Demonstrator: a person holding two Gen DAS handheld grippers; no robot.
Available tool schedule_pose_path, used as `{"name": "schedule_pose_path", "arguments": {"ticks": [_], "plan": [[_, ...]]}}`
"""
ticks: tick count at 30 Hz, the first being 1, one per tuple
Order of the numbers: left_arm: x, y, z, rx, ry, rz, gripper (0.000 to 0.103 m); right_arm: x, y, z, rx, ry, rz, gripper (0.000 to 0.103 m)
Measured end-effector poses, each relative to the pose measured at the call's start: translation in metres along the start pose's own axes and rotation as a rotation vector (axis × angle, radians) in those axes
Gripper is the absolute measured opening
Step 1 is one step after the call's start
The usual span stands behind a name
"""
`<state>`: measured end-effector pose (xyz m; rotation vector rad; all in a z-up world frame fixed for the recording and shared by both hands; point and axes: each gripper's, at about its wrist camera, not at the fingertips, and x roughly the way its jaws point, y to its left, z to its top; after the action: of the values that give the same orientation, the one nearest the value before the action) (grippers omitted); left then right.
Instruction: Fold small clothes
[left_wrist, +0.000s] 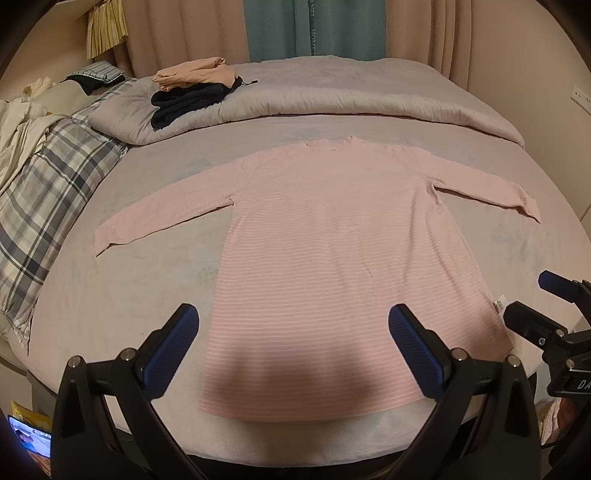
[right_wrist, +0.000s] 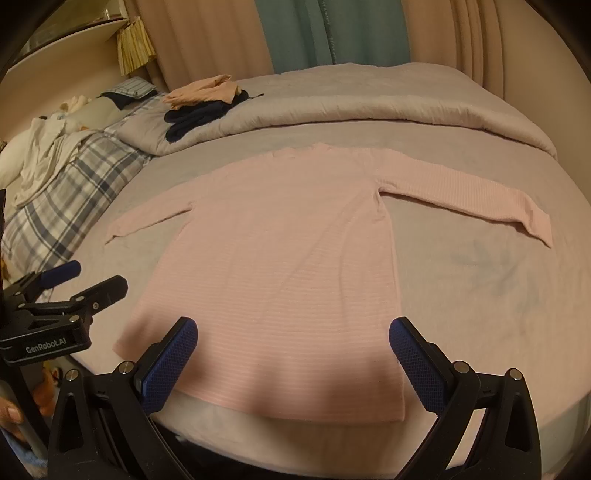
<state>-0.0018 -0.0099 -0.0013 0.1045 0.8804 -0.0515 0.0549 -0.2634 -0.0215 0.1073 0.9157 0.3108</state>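
A pink long-sleeved shirt with thin white stripes (left_wrist: 332, 258) lies flat on the bed, hem toward me, both sleeves spread out to the sides. It also shows in the right wrist view (right_wrist: 280, 266). My left gripper (left_wrist: 293, 325) is open and empty, held above the hem. My right gripper (right_wrist: 293, 334) is open and empty, also above the hem, nearer the shirt's right side. The right gripper shows at the right edge of the left wrist view (left_wrist: 546, 306), and the left gripper at the left edge of the right wrist view (right_wrist: 85, 280).
A folded grey duvet (left_wrist: 332, 96) lies across the back of the bed with a pile of peach and navy clothes (left_wrist: 192, 92) on it. A plaid pillow (left_wrist: 48, 192) and white cloth (left_wrist: 18, 125) lie at the left. Curtains (left_wrist: 314, 26) hang behind. A phone (left_wrist: 29, 435) sits below the bed edge.
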Motion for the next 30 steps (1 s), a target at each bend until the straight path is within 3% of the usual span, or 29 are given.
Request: {"name": "schedule_pose_path", "arguments": {"ticks": [30], "plan": [[0.0043, 0.0006, -0.0014, -0.003, 0.024, -0.010, 0.103, 0.0035, 0.0012, -0.0038, 0.004, 0.005, -0.004, 0.103]]}}
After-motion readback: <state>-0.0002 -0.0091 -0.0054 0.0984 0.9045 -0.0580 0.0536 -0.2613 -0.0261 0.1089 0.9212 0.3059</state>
